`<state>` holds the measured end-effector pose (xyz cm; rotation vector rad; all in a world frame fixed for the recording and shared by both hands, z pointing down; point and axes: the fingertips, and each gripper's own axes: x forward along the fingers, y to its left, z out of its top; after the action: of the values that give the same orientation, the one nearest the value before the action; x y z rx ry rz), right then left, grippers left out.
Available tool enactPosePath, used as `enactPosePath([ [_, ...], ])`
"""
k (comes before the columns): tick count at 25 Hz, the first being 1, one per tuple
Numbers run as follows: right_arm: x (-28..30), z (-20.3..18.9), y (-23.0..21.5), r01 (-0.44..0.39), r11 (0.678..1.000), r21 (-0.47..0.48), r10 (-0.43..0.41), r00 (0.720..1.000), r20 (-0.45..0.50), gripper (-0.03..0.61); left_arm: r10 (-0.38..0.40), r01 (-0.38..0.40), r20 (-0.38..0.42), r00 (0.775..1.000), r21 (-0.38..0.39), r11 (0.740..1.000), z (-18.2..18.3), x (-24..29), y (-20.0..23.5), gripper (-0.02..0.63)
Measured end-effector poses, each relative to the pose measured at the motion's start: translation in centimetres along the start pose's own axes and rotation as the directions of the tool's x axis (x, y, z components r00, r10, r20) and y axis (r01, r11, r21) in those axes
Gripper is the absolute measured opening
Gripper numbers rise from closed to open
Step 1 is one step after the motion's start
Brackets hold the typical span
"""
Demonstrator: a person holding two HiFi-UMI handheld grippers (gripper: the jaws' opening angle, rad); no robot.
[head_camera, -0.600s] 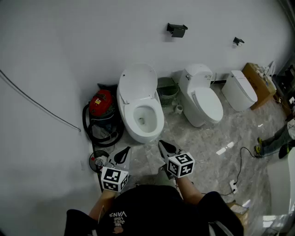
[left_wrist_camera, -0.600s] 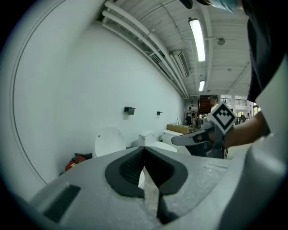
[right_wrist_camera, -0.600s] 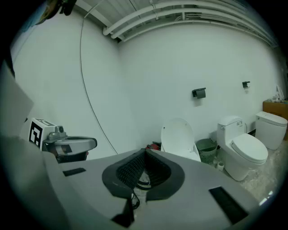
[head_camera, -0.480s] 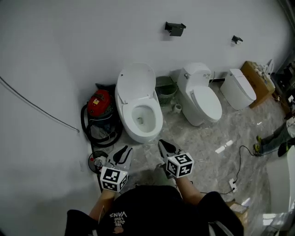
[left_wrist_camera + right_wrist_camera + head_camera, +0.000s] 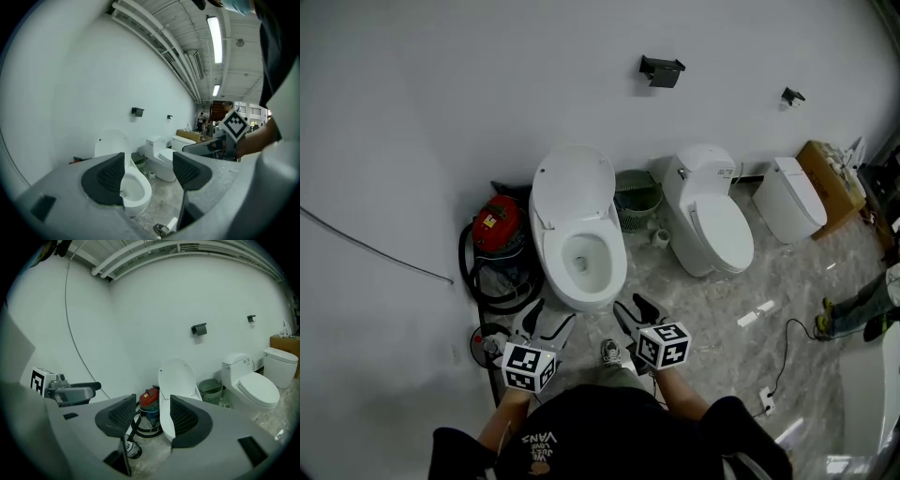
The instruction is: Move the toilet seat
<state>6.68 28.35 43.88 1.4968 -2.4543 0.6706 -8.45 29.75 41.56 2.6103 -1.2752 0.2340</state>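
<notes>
Both claws are empty: my left claw (image 5: pixel 546 317) and right claw (image 5: pixel 635 309) have their jaws apart, hovering over the floor just in front of the toilet bowl (image 5: pixel 581 261). The toilet seat (image 5: pixel 574 186) stands upright against the wall behind the bowl, untouched — a red vacuum (image 5: pixel 495 223) sits beside it.
</notes>
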Motion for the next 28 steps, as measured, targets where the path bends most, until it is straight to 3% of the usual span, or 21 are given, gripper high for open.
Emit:
enactPosePath([
  [8, 4.1, 3.8, -7.8, -0.022, 1.000, 0.014, 0.023, 0.999, -0.022, 0.266, 0.079, -0.079, 0.007, 0.997, -0.058, 0.995, 1.6, 7.6, 1.7, 0.385],
  [16, 7.6, 6.2, -14.5, -0.059, 0.998, 0.012, 0.060, 0.996, -0.063, 0.281, 0.155, -0.155, -0.010, 0.988, -0.127, 0.980, 1.6, 14.3, 2.5, 0.394],
  [23, 10.4, 6.2, -18.2, -0.098, 0.995, 0.008, 0.098, 0.985, -0.141, 0.284, 0.253, -0.259, -0.057, 0.966, -0.205, 0.944, 0.0, 17.2, 4.0, 0.394],
  [28, 12.5, 4.9, -19.9, -0.079, 0.997, 0.027, 0.082, 0.977, -0.197, 0.287, 0.272, -0.296, -0.125, 0.954, -0.247, 0.923, -2.1, 18.3, 5.7, 0.394],
])
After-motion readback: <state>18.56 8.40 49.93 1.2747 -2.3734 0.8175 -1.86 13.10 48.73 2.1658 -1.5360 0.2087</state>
